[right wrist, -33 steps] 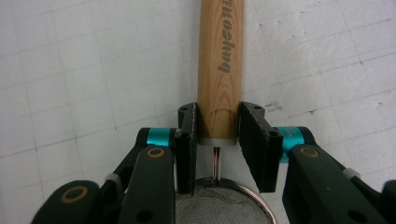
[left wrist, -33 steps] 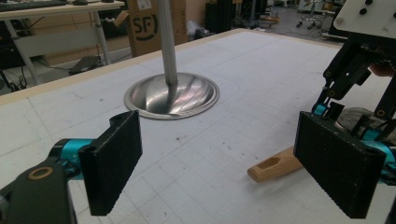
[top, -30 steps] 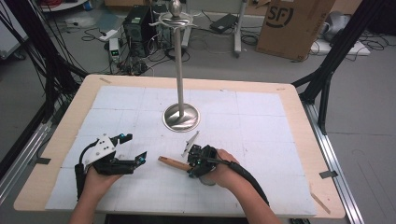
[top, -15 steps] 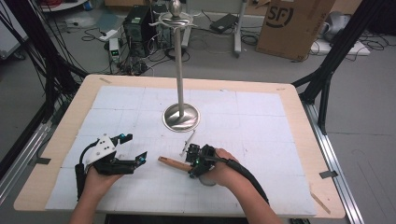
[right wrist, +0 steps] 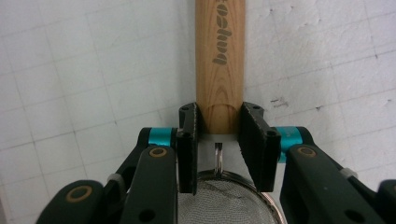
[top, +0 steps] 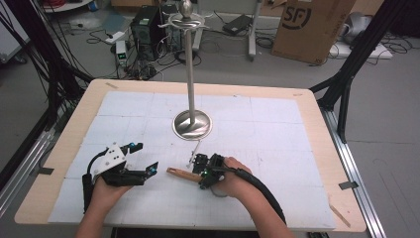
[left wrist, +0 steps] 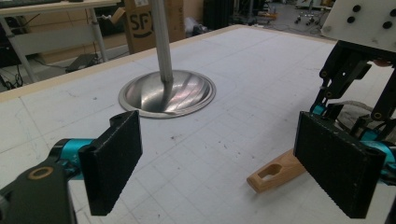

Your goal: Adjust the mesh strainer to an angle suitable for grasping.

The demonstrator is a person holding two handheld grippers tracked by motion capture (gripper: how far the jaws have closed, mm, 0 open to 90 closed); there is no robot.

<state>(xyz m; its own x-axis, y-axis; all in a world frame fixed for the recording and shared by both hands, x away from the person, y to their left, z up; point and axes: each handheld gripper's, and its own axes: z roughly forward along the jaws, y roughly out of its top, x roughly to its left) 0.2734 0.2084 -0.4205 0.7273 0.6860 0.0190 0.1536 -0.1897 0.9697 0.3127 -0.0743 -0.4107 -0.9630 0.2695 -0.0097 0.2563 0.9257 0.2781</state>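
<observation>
We see the right gripper (right wrist: pixel 218 133) clamped on the strainer's wooden handle (right wrist: pixel 220 60), which runs straight up the frame, mesh bowl (right wrist: pixel 229 203) below.

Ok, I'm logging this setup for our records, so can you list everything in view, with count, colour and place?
Strainer: one, light wooden handle with a metal mesh bowl, lying on the table's near middle, handle clamped in the right claw.
Stand: one, silver, round base and tall pole, table centre.
Small metal piece: one, silver, between the stand and the right claw; too small to identify.
Table: one, wooden rim with white gridded mat.
Cardboard box: one, brown, on the floor behind the table.
Black frame posts: several, around the table.
Left claw: one, black with teal joints, open, near left of the table.
Right claw: one, black, shut on the strainer's handle.
</observation>
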